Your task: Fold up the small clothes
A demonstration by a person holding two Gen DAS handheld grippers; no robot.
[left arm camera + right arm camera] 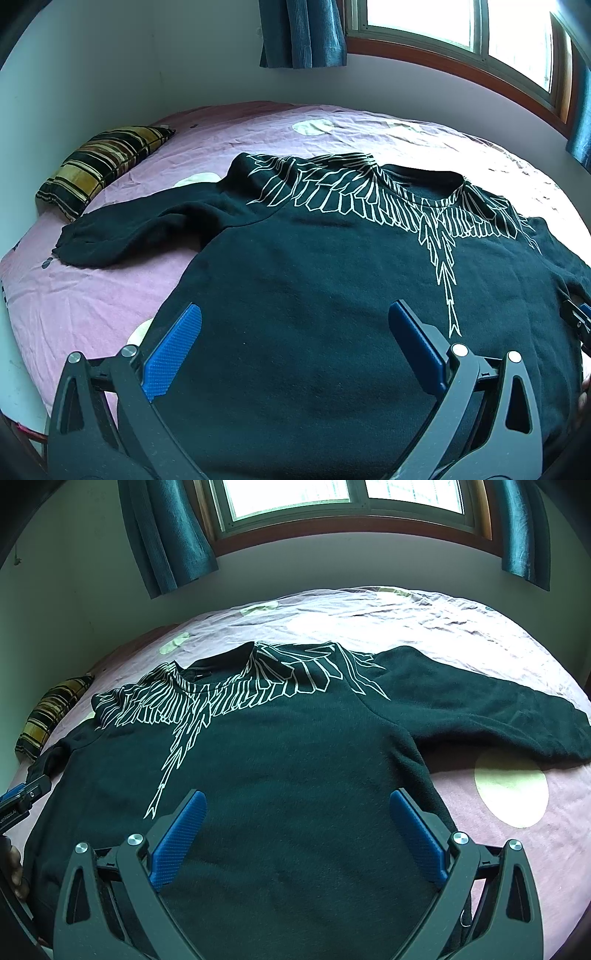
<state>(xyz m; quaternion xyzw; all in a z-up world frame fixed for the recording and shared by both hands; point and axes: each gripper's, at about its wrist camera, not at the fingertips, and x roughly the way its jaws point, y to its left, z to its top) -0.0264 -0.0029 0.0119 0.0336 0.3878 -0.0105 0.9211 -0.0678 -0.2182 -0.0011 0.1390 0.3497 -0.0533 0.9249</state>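
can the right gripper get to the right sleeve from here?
Probably yes. The right gripper is open over the sweater body, and the right sleeve lies flat on the bed to its right with nothing on it or between them.

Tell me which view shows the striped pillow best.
The left wrist view: the striped pillow lies whole and clear on the pink bedsheet. The right wrist view shows it small, dim, at the left edge.

Black sweatshirt (pixel 295 280) flat on pink bedsheet (pixel 92 306), left gripper (pixel 295 317) jaws wide apart above its hem.
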